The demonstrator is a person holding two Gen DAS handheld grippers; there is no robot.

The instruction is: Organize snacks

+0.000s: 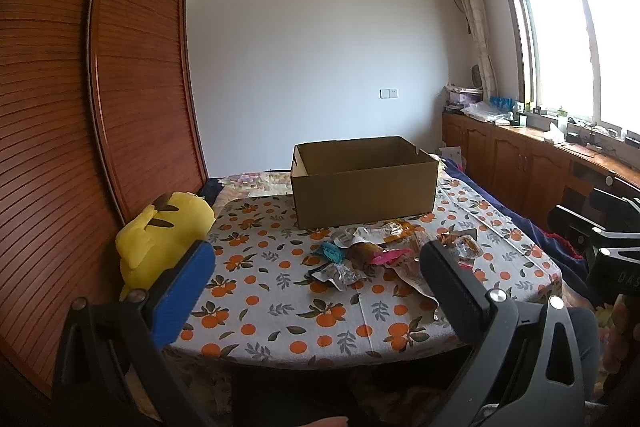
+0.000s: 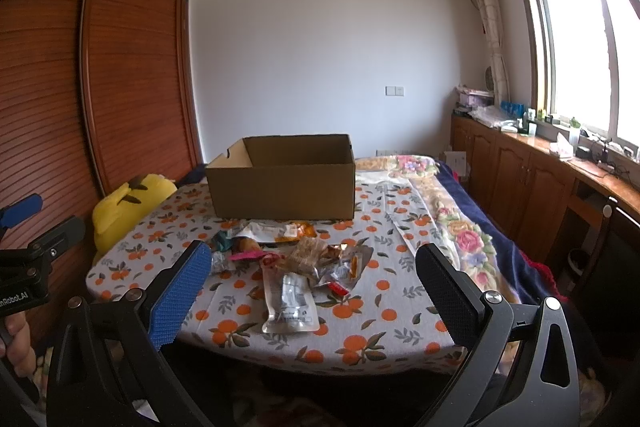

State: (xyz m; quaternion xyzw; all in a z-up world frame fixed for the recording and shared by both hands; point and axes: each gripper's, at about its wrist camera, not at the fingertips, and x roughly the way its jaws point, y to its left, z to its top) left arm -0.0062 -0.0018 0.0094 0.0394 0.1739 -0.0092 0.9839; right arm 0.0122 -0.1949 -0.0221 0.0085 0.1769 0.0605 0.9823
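Observation:
A heap of snack packets (image 1: 384, 255) (image 2: 296, 259) lies on the orange-print tablecloth (image 1: 280, 315) (image 2: 372, 323), with a clear silver pouch (image 2: 291, 301) nearest the front. Behind the heap stands an open cardboard box (image 1: 364, 183) (image 2: 282, 177), its inside hidden. My left gripper (image 1: 316, 275) hovers open in front of the table's near edge, nothing between its fingers. My right gripper (image 2: 314, 277) is open too, held short of the pouch and empty. Each gripper shows at the other view's edge, the right gripper (image 1: 600, 231) and the left gripper (image 2: 24, 251).
A yellow plush toy (image 1: 164, 235) (image 2: 124, 207) leans at the table's left beside the wooden wardrobe (image 1: 80, 99). A floral blanket (image 2: 460, 227) lies to the right, with wooden cabinets (image 2: 520, 171) under the window. A hand (image 2: 14, 335) holds the left gripper.

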